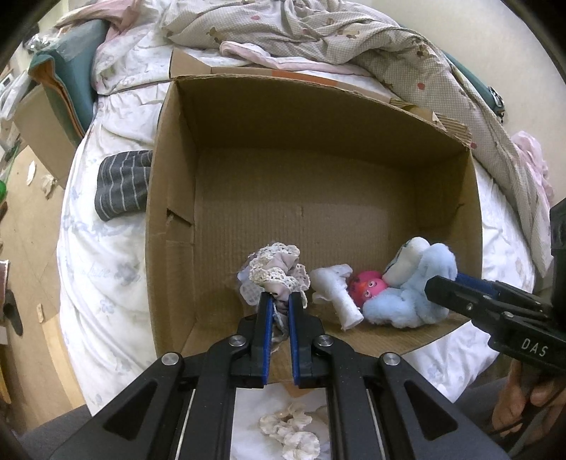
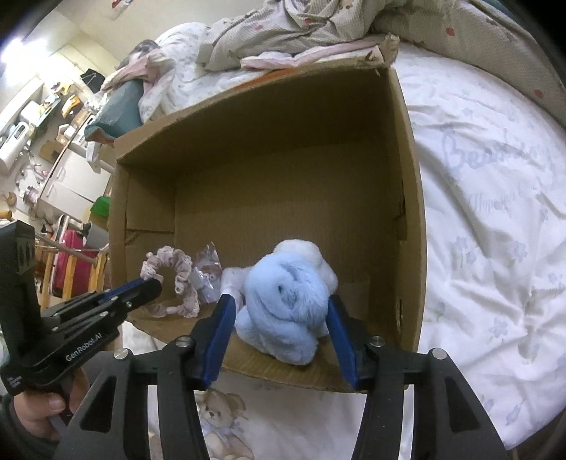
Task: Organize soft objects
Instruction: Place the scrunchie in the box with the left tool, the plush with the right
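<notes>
An open cardboard box sits on the bed. My left gripper is shut on a lacy pink scrunchie just inside the box's near edge; the scrunchie also shows in the right wrist view. My right gripper is open, its jaws on either side of a light blue plush toy lying on the box floor. In the left wrist view that plush lies at the box's near right, beside a pink-faced toy and a white ribbed piece.
A grey striped cloth lies left of the box. A white scrunchie lies on the bed in front of the box. Crumpled bedding is heaped behind the box. A teddy bear print marks the sheet.
</notes>
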Available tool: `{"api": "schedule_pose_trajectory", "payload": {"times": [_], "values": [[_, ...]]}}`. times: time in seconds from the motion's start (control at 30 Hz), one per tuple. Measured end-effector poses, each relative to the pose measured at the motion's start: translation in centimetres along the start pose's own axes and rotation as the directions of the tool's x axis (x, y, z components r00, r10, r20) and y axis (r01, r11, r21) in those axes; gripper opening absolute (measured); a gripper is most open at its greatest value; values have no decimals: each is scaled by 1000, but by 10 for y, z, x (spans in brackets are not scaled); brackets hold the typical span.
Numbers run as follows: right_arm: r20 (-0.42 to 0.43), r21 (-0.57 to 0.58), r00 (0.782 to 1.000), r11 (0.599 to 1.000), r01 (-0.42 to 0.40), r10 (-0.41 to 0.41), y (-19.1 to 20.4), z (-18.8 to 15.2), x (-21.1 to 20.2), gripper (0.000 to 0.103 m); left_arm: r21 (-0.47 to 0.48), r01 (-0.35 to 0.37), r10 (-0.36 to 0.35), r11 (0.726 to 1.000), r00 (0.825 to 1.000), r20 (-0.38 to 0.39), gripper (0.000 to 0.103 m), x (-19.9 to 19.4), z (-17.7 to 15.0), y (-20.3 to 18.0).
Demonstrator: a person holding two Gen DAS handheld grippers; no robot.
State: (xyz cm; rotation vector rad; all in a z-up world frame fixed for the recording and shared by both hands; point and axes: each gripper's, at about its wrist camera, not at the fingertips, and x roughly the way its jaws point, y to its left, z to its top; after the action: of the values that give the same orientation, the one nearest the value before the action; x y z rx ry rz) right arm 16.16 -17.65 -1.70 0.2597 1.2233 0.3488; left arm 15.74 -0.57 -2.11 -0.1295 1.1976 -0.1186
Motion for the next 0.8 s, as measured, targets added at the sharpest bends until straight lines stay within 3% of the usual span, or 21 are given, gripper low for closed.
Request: {"api": "schedule_pose_trajectory", "payload": {"times": [0.17,0.33,0.43,0.47,0.5,0.8], "values": [[22,6,1000,1000,-11,11,1,2,-3,59,-1,3,-3,1000,1000,2,9,-1,0,0],[87,10,996,1000,-18,17,2,7,-15,69,-6,9,-9,1000,1000,1,13,-3,1,3],[123,22,992,999,-25,22,-1,8,-22,75,-18,21,-21,1000,1000,0,37,-4,2,4],[129,26,991,999,-28,24,-2,8,-24,75,-20,10,-10,1000,1000,5,54,-5,2,5],[131,27,991,999,-28,24,-2,8,-25,75,-20,-4,5,1000,1000,16,64,-7,2,4],[117,24,993,1000,-20,17,-1,6,-23,75,-19,-13,14,1000,1000,27,64,-10,3,5]]}}
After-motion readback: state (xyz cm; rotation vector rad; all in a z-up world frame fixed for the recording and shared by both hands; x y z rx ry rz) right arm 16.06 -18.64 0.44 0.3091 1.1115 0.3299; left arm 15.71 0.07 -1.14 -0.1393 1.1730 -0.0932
